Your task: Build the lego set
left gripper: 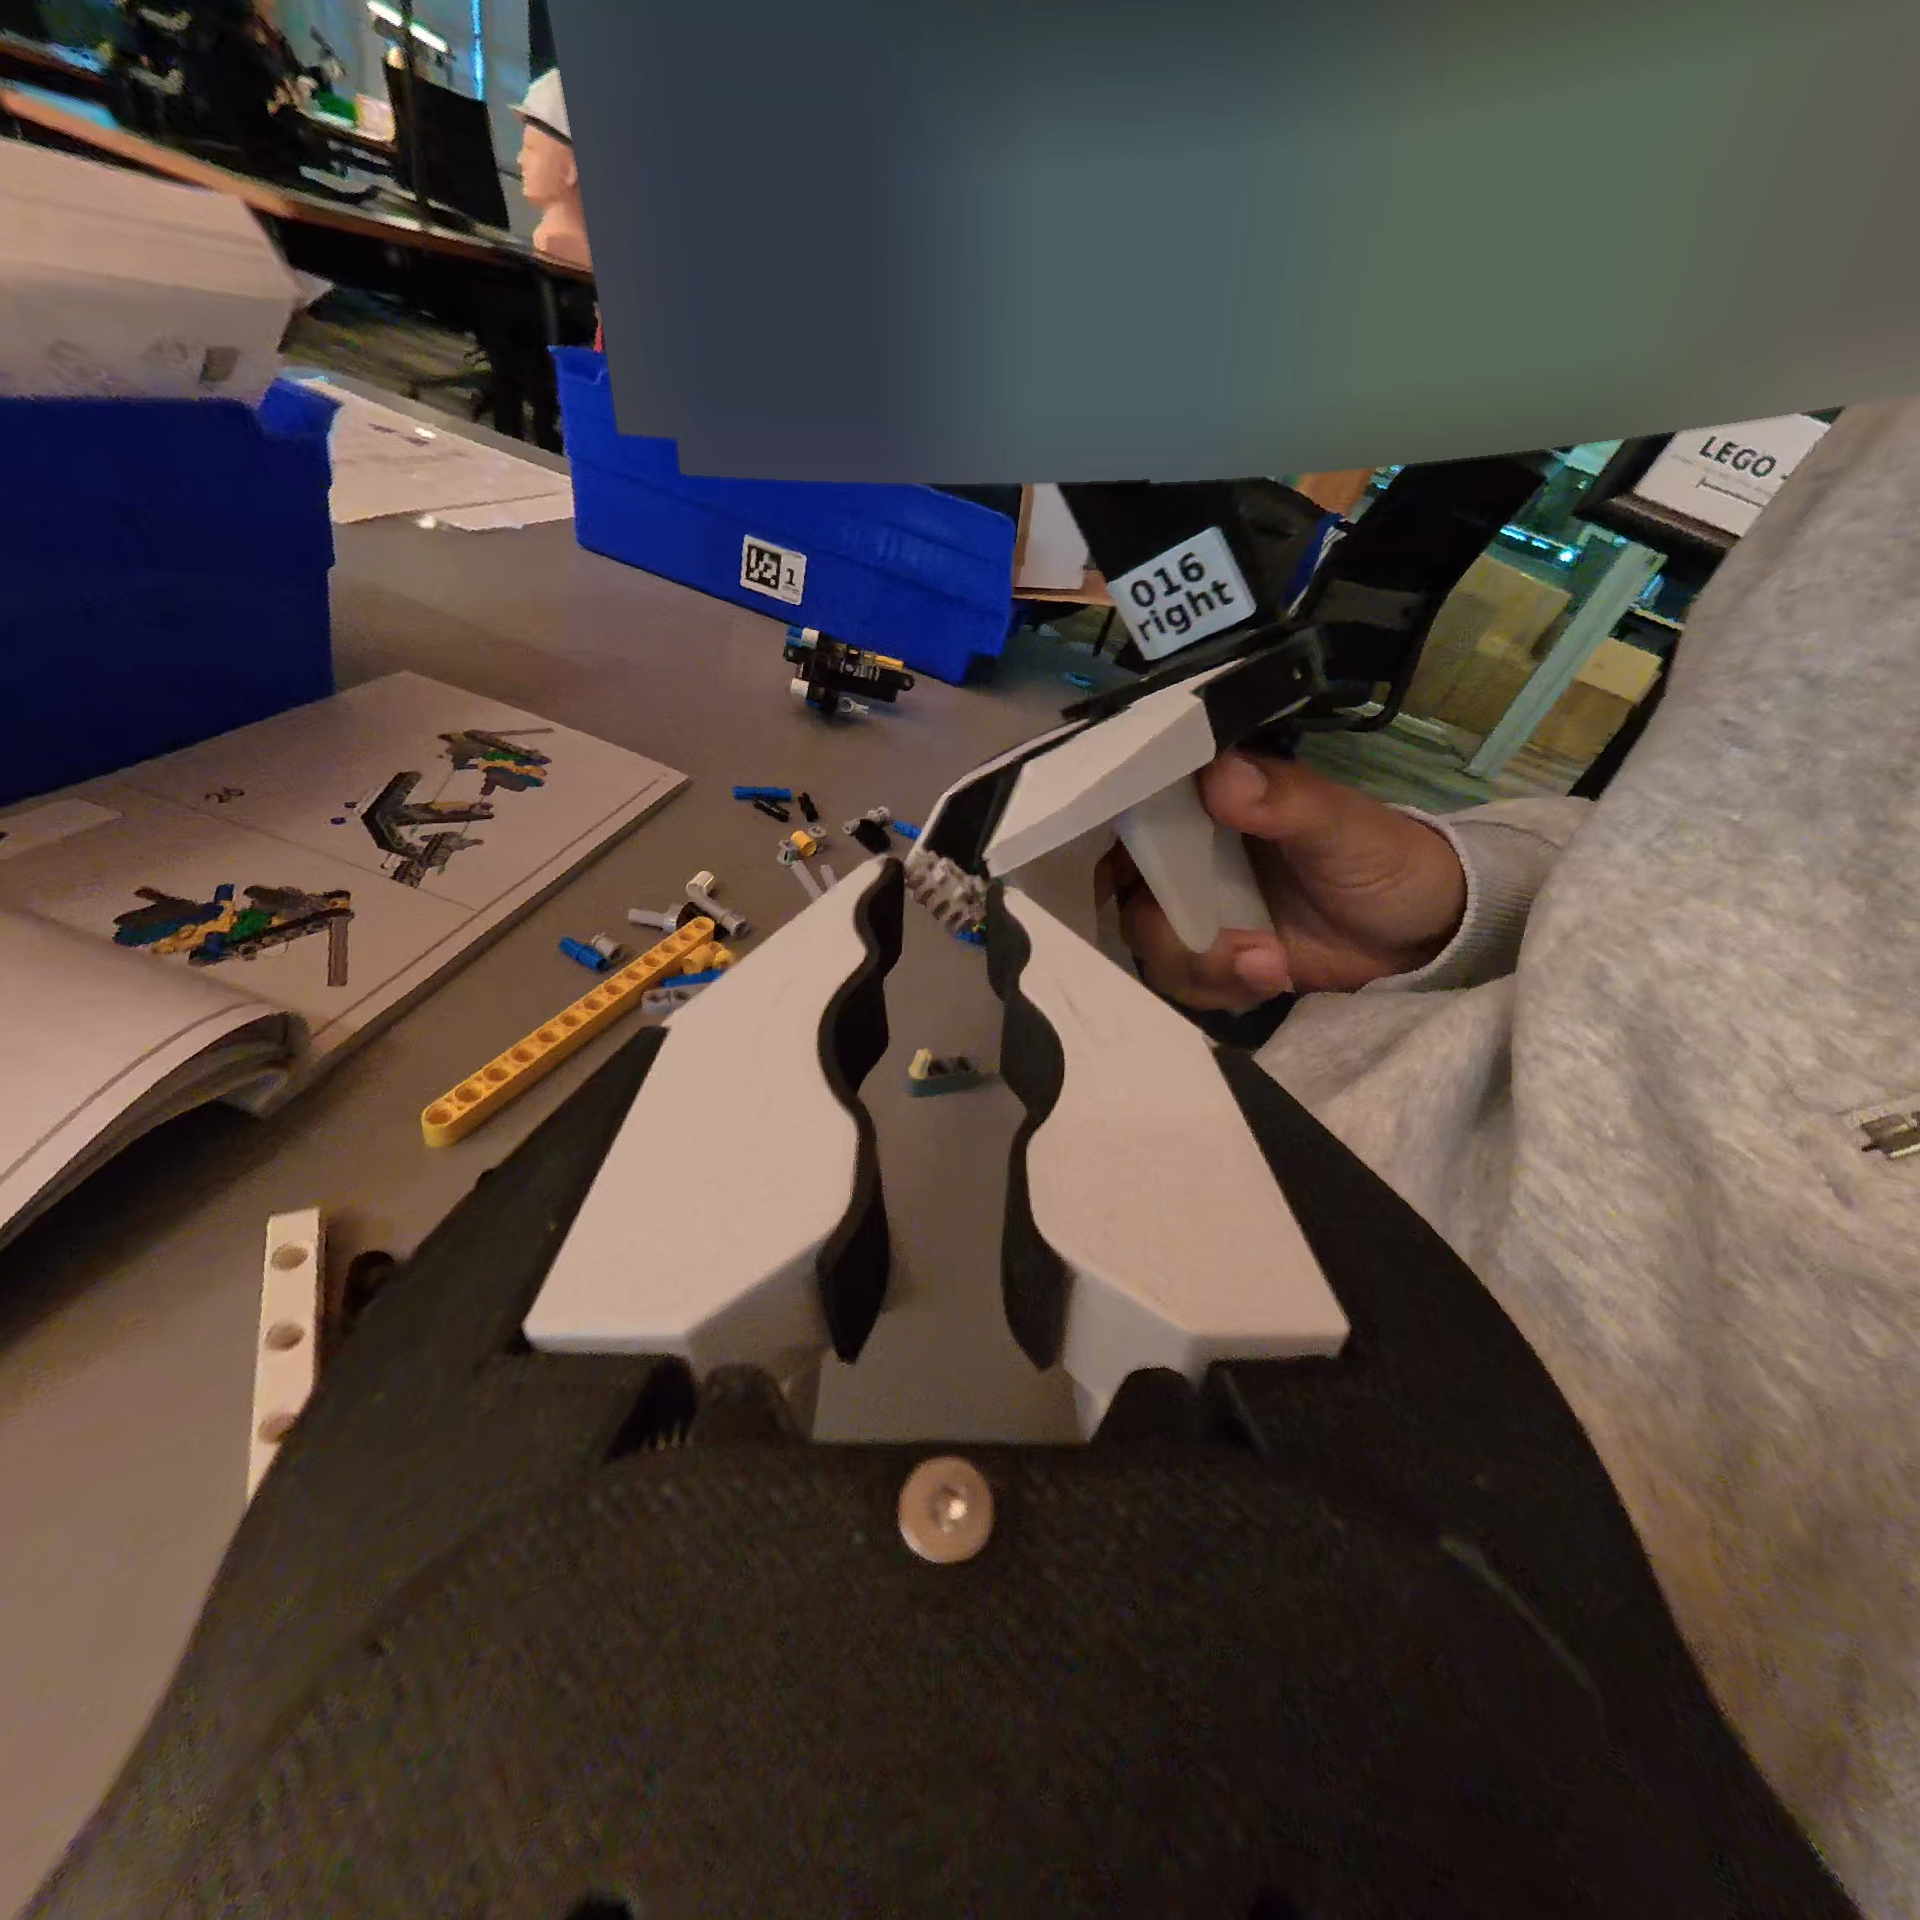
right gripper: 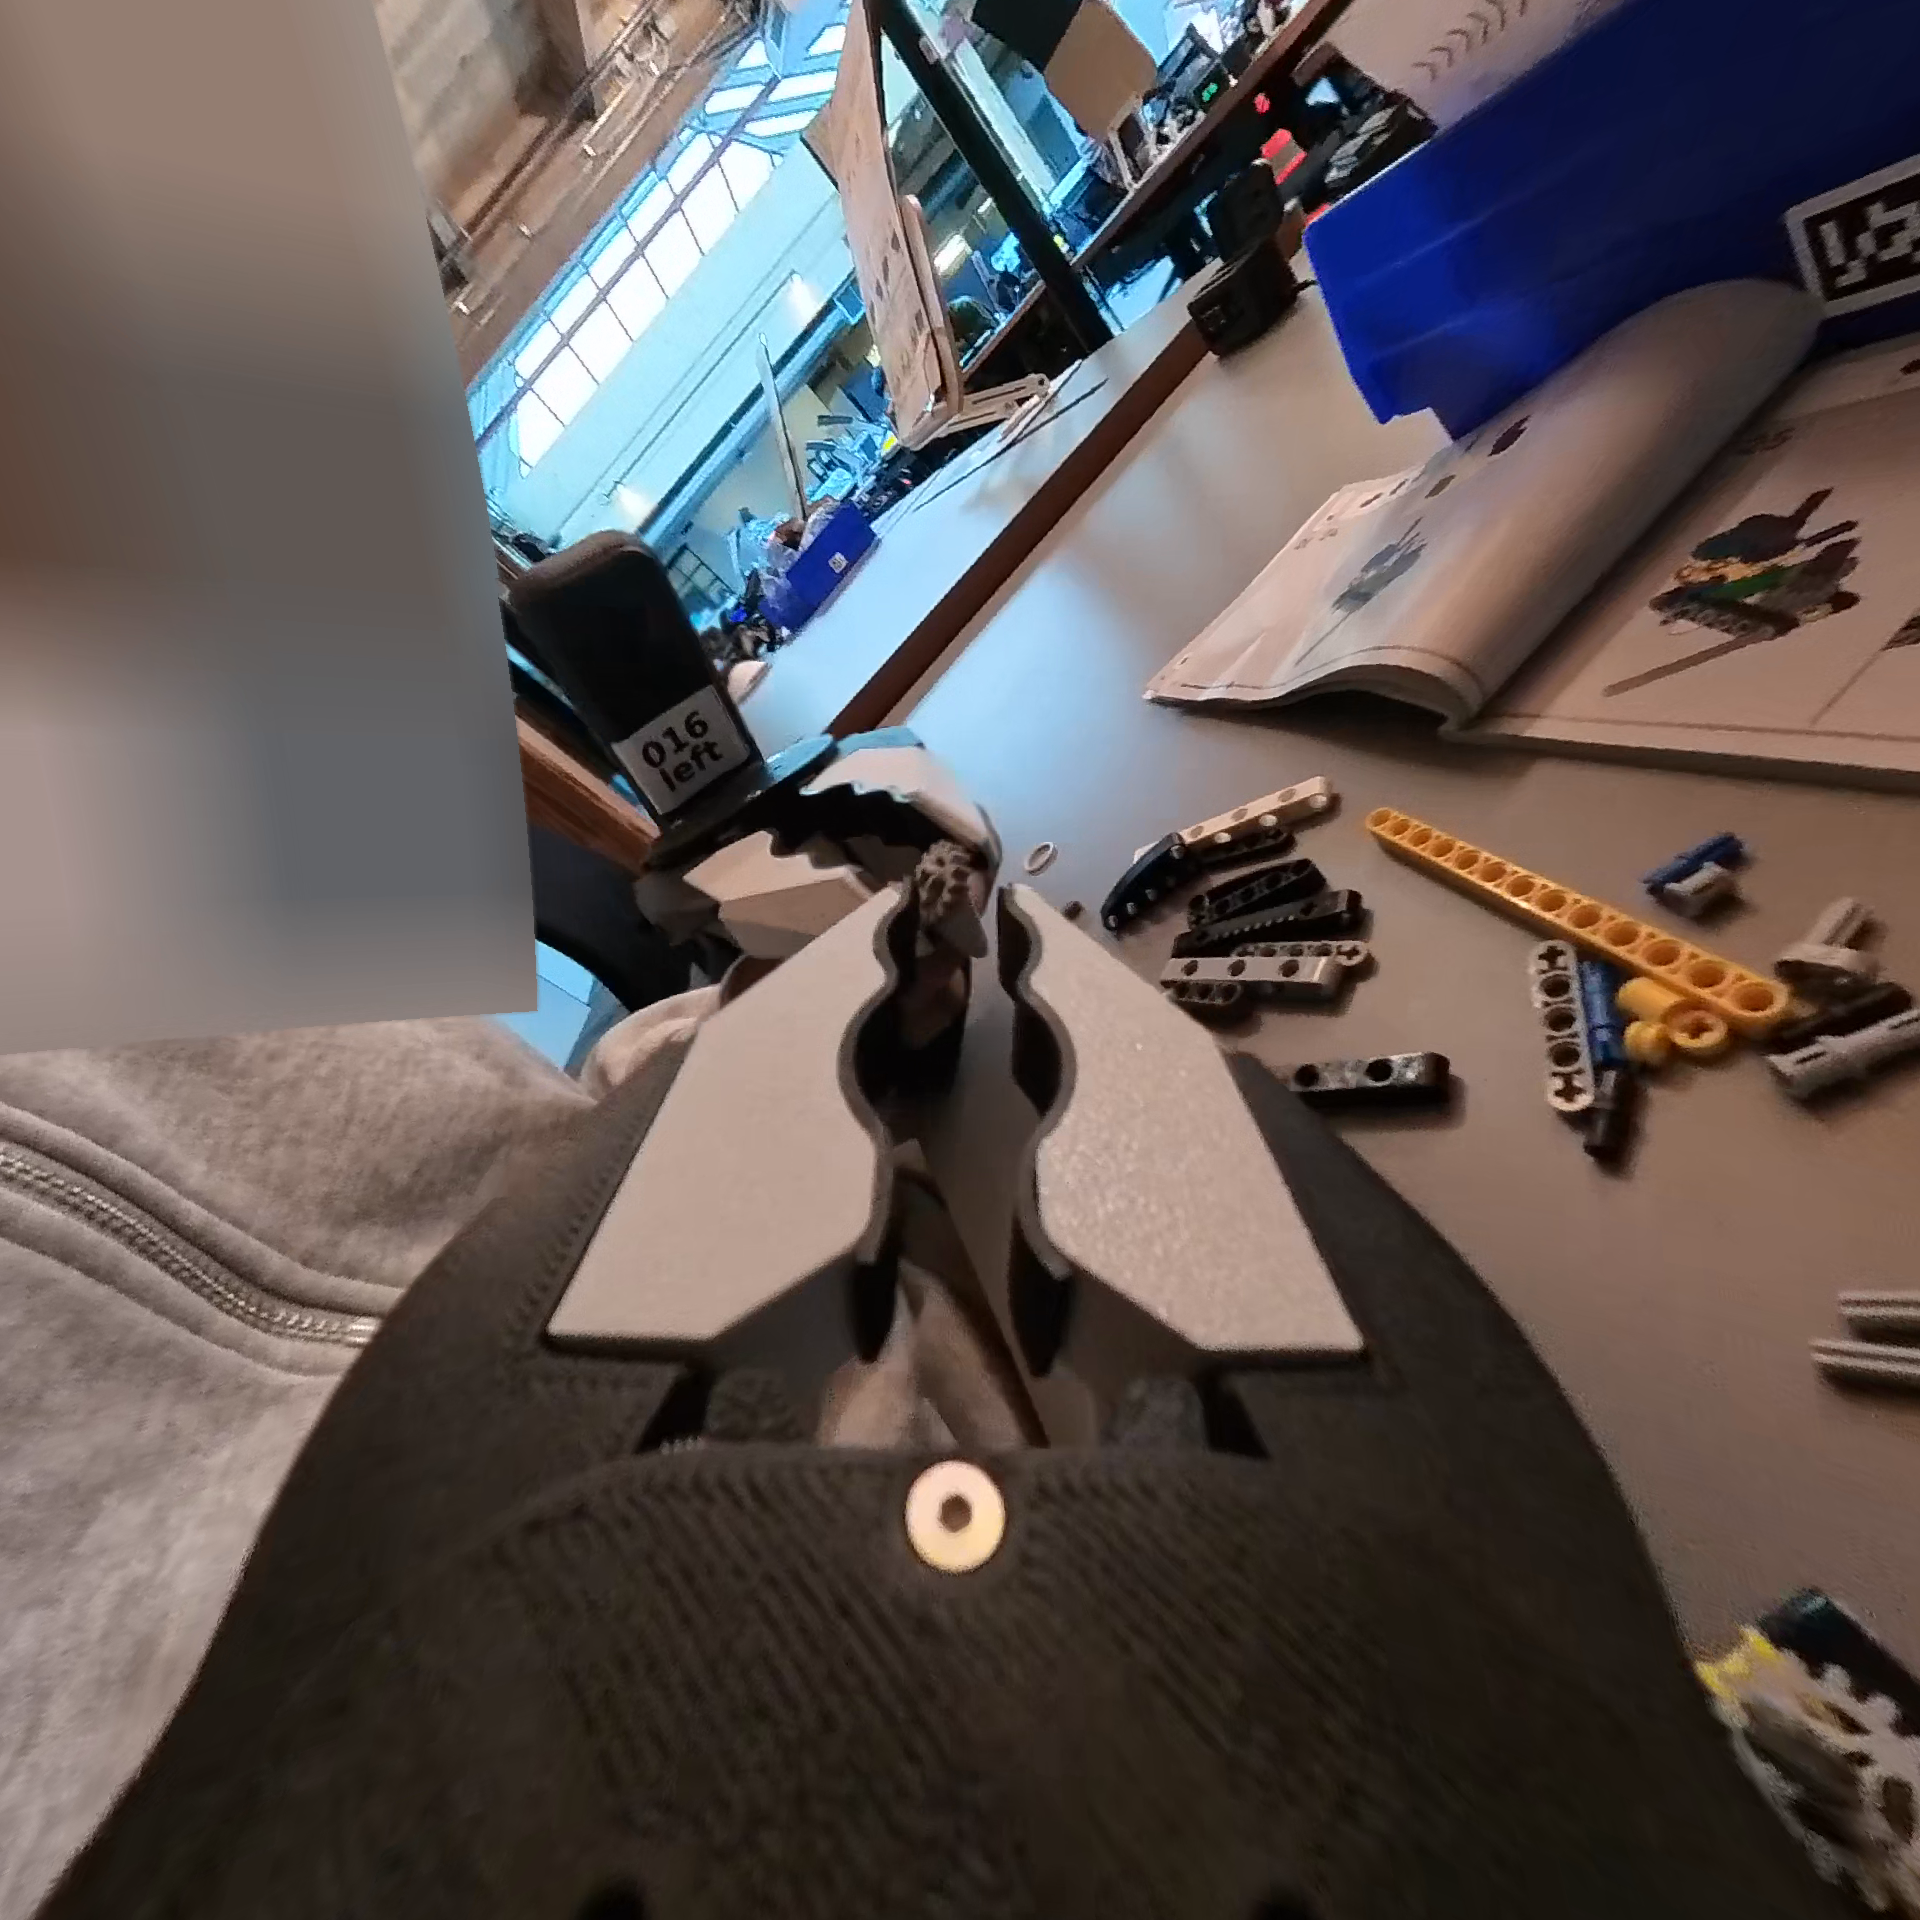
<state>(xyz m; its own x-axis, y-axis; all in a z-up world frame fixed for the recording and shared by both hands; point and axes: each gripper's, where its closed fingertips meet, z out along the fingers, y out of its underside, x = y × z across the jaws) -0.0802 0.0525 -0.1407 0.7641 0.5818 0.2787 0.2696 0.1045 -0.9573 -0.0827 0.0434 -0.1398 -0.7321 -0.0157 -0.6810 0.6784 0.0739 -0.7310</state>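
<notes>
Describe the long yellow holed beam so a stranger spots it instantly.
Start at the open instruction booklet on the grey table. Just beside its near corner lies the long yellow plastic beam, pierced by a row of round holes. It is the longest and only yellow bar among the scattered small pieces.

At frame centre, the right gripper (right gripper: pixel 961 904) and the left gripper (right gripper: pixel 914 831) meet tip to tip around a small grey gear (right gripper: pixel 943 868). At right, a yellow beam (right gripper: pixel 1569 914), black beams (right gripper: pixel 1262 935) and an open instruction booklet (right gripper: pixel 1558 623) lie on the grey counter (right gripper: pixel 1403 1195).
</notes>
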